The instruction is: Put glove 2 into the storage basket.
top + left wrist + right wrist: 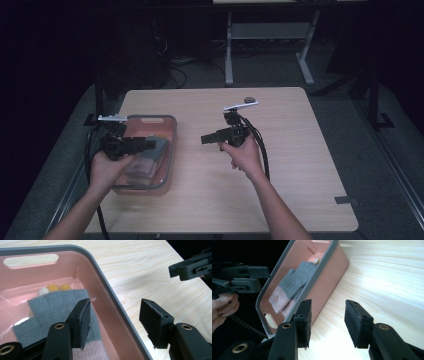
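A pink plastic bin (171, 131) with a grey rim sits at the left side of the wooden worktop (280, 150), and a folded knitted cloth (53, 307), grey with a pale pink band at one end, lies flat on its floor beside a few small yellow and white soft bits (53, 288) at the far end. The left tool (148, 145) hovers over the bin, one pad above the cloth and the other outside the rim, jaws spread with nothing between them. The right tool (205, 139) is held over bare wood just right of the bin, pointing toward it, jaws likewise spread and pinching nothing. The cloth looks light, soft and limp: it should sag and unfold when lifted, so a pinch through a folded edge or a bunched thickness near the middle would likely hold better than a nip at a single loose layer. The knit surface should grip well against the pads and will not break or slip easily. The bin is stiff but thin-walled, smooth and probably light, so it may slide or tip if a tool drags against it; its rim or the slot handle (31, 260) at the end wall is the likely place to steady it.
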